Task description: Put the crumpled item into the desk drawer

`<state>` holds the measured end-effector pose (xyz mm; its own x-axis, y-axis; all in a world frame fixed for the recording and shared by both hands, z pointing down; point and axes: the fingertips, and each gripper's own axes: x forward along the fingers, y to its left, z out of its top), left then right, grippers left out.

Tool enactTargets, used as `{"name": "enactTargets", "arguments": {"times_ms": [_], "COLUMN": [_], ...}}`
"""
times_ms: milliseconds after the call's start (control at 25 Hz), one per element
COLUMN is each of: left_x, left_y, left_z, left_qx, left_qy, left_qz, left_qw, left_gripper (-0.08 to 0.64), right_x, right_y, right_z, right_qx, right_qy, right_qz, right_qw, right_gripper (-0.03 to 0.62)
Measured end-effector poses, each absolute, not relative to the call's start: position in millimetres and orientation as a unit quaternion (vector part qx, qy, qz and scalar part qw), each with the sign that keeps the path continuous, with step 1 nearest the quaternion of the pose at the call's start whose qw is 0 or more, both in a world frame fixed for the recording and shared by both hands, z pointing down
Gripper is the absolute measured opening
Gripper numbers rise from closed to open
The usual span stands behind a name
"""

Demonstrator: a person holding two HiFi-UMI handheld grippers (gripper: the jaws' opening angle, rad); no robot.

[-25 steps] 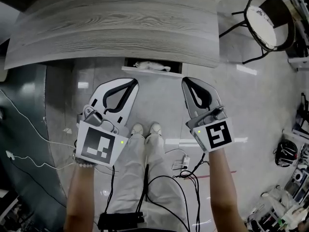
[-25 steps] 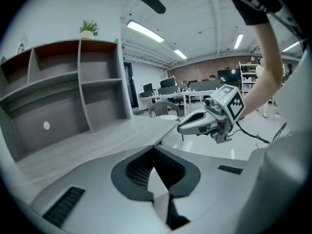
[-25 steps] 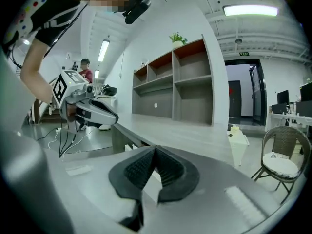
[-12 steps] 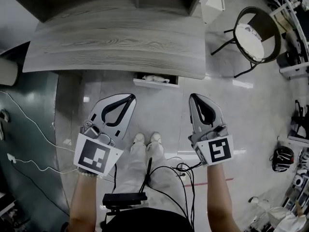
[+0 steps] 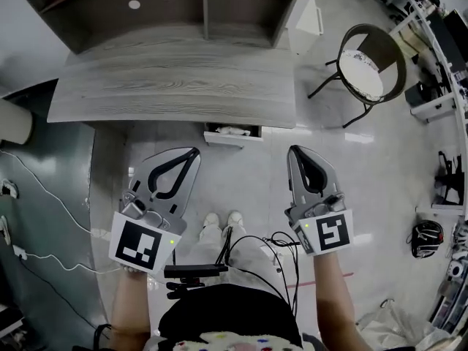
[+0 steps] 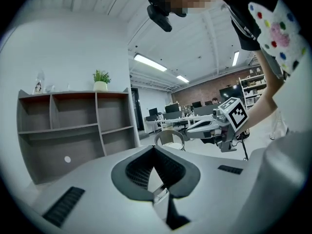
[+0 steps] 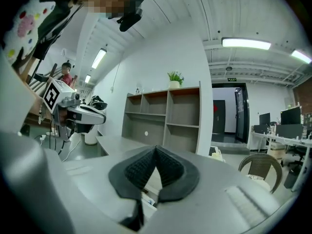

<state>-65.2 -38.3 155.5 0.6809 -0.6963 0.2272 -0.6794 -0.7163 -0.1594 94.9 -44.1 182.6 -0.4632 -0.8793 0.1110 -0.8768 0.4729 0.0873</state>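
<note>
A white crumpled item (image 5: pixel 232 131) lies inside the open drawer (image 5: pixel 224 140) under the front edge of the grey wooden desk (image 5: pixel 175 86). My left gripper (image 5: pixel 192 152) and my right gripper (image 5: pixel 295 151) hang side by side high above the floor, well short of the drawer, both pointing toward the desk. Each is shut with nothing between its jaws. In the left gripper view the black pads (image 6: pixel 146 167) meet at the tip, and the right gripper (image 6: pixel 189 129) shows beside it. The right gripper view shows its own pads (image 7: pixel 163 169) closed too, with the left gripper (image 7: pixel 102 117) to its side.
An open shelf unit (image 5: pixel 168 6) stands behind the desk. A round chair (image 5: pixel 371 63) sits on the floor at the right. Cables (image 5: pixel 44 196) trail over the floor at the left and by the person's feet (image 5: pixel 223 221). Clutter lines the far right edge.
Both grippers have risen together, still shut and empty. The head camera has risen too, so the desk and drawer look smaller and the shelf unit has come into view.
</note>
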Motion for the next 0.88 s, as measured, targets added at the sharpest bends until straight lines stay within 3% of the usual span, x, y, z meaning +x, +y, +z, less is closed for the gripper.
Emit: {"name": "enactTargets", "arguments": {"times_ms": [880], "left_x": [-96.8], "left_y": [-5.0], "left_z": [115.4], "left_qx": [-0.901], "left_qy": [0.421], "left_qz": [-0.102], "left_qw": [0.024], "left_gripper": [0.006], "right_x": [93.2], "right_y": [0.8], "right_z": [127.6], "right_qx": [0.532], "right_qy": [-0.846], "right_qz": [-0.012], "right_qw": [0.037], "right_gripper": [0.009]}}
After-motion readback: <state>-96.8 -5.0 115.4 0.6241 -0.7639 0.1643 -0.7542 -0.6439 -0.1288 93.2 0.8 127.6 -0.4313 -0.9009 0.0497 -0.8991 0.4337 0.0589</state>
